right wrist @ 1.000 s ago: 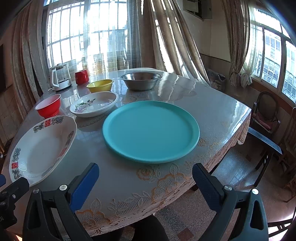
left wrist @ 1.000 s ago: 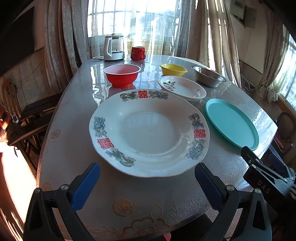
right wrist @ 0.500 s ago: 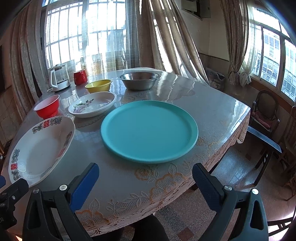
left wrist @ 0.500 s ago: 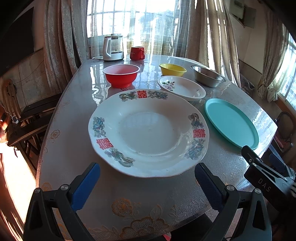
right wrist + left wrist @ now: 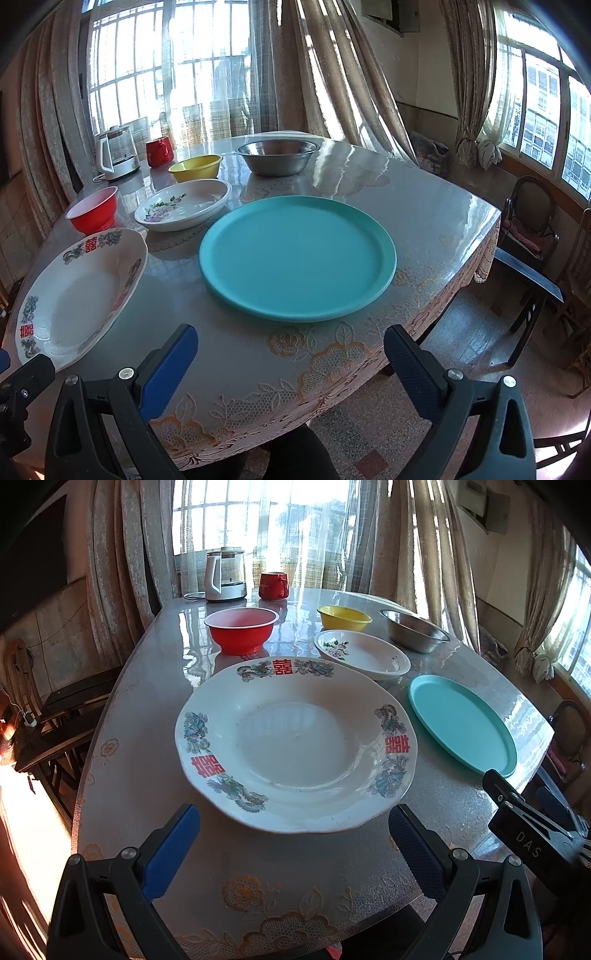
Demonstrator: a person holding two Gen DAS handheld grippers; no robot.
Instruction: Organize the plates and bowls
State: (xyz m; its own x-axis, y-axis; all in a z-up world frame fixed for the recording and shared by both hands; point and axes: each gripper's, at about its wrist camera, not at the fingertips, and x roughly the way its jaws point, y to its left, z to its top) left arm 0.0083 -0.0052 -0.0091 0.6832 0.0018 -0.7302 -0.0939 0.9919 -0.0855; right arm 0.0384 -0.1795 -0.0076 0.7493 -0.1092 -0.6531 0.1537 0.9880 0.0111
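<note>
A large white plate with red characters lies on the table just ahead of my open left gripper, whose blue pads hold nothing. A teal plate lies in front of my open right gripper, also empty. Farther back stand a red bowl, a small floral white dish, a yellow bowl and a steel bowl. Part of the right gripper's body shows in the left wrist view.
A kettle and a red mug stand at the table's far end by curtained windows. The table has a glossy lace-patterned cover. Chairs stand to the right, another on the left.
Both views have shifted very slightly; the grippers stay open and no dish has moved.
</note>
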